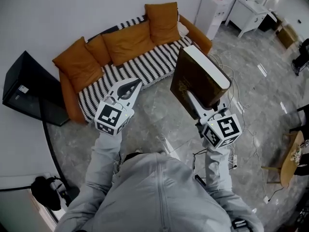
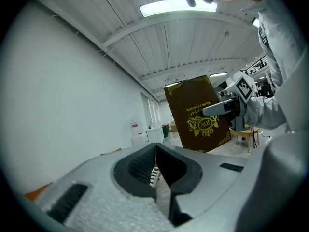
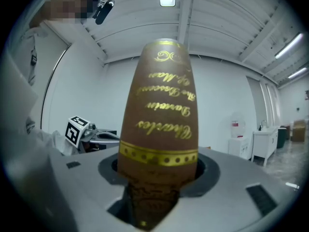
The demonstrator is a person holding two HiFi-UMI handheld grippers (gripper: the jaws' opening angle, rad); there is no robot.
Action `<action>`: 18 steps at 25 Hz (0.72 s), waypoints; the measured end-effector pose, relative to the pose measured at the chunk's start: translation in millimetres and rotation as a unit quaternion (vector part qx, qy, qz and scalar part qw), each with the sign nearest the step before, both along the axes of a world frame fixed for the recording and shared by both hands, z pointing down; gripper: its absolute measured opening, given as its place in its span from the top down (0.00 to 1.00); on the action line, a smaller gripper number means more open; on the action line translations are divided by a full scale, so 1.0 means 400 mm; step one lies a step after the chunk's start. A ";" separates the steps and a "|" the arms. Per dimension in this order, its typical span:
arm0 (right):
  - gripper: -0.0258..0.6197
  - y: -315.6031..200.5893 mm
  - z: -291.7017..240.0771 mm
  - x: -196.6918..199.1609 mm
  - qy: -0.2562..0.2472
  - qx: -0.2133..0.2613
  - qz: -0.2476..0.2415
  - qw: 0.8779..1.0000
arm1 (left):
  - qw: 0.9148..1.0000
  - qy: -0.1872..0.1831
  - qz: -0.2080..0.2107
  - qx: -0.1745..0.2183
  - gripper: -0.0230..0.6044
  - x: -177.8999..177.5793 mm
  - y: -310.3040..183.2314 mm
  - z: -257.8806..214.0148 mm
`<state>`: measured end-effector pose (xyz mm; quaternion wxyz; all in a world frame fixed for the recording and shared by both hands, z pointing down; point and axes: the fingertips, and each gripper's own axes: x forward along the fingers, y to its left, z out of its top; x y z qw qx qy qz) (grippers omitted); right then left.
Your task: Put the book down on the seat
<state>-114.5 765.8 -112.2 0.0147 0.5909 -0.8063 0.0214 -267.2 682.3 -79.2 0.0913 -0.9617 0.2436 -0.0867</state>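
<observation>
A thick brown book (image 1: pixel 195 76) with gold lettering stands upright in the air, and my right gripper (image 1: pixel 189 96) is shut on its lower end. In the right gripper view its spine (image 3: pixel 159 110) rises from between the jaws of my right gripper (image 3: pixel 157 178). It hangs above the marble floor, in front of the right half of the sofa seat (image 1: pixel 145 64), which has a black-and-white striped cover. My left gripper (image 1: pixel 128 88) is shut and empty, left of the book and in front of the seat. The left gripper view shows its jaws together (image 2: pixel 157 178) and the book's front cover (image 2: pixel 200 115) beyond.
Orange cushions (image 1: pixel 128 40) line the sofa back. A black box (image 1: pixel 24 88) stands left of the sofa; a white cabinet (image 1: pixel 215 8) and white table (image 1: pixel 251 11) stand behind right. Cables (image 1: pixel 234 105) lie on the floor, with a wooden stool (image 1: pixel 289 158) at right.
</observation>
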 end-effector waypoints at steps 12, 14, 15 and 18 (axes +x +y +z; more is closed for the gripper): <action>0.58 -0.020 0.044 0.067 -0.025 -0.012 -0.015 0.999 | 0.999 0.009 -0.042 -0.028 0.92 0.010 -0.018 0.034; 0.58 -0.047 0.050 0.065 -0.022 -0.016 -0.017 0.999 | 0.998 0.008 -0.048 -0.031 0.92 0.008 -0.050 0.038; 0.58 -0.062 0.053 0.065 -0.021 -0.018 -0.017 0.999 | 0.998 0.006 -0.050 -0.032 0.92 0.009 -0.067 0.044; 0.58 -0.116 0.066 0.072 -0.022 -0.024 -0.011 0.999 | 0.998 -0.008 -0.048 -0.030 0.92 0.020 -0.125 0.070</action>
